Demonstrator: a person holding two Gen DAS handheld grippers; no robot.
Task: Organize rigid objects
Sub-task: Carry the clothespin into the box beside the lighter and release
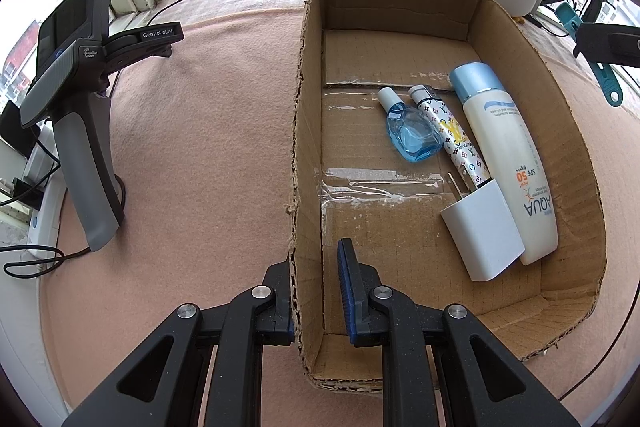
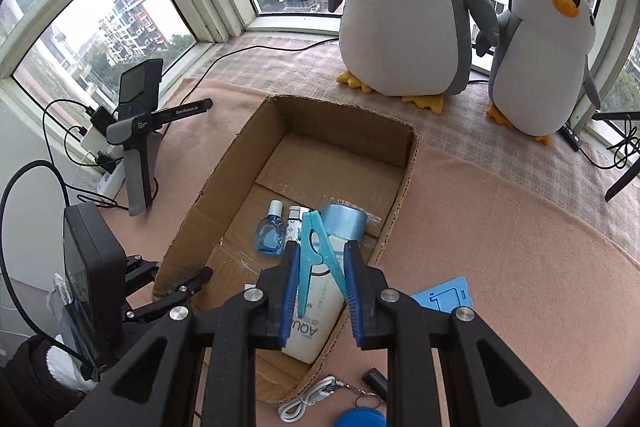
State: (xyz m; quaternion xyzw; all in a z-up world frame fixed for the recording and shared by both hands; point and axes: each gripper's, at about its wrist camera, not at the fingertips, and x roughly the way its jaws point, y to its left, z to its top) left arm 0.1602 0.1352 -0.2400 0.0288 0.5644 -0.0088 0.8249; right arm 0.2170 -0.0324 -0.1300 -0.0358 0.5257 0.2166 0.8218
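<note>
Two grippers are at work, each closed on something. The right gripper [image 2: 318, 277] has its blue-padded fingers [image 2: 289, 291] pressed narrowly on a turquoise clothespin [image 2: 316, 251], which stands up between them with its tip pointing away from the camera, held in the air above the near end of the cardboard box [image 2: 224, 187]. The left gripper [image 1: 316, 291] is at its tightest, one finger outside and one finger inside the box, pinching the left wall [image 1: 298, 187] near its near corner. Inside the box, toward its right side, lie a small blue glass bottle [image 1: 410, 133], a patterned tube [image 1: 450, 135], a white sunscreen bottle [image 1: 508, 163] with a pale blue cap, and a white cup-like container [image 1: 482, 233] whose open mouth takes in the end of the tube. The box rests on a pink cloth [image 2: 500, 227]. On the cloth beside the box's right wall are a blue flat plastic piece [image 2: 444, 297], a white coiled cable [image 2: 308, 399], a small black object [image 2: 376, 381] and a blue round tag [image 2: 360, 419]. Further out, a spare handheld gripper [image 2: 140, 143] stands upright left of the box, and two plush penguins [image 2: 404, 15] sit by the window behind it.
</note>
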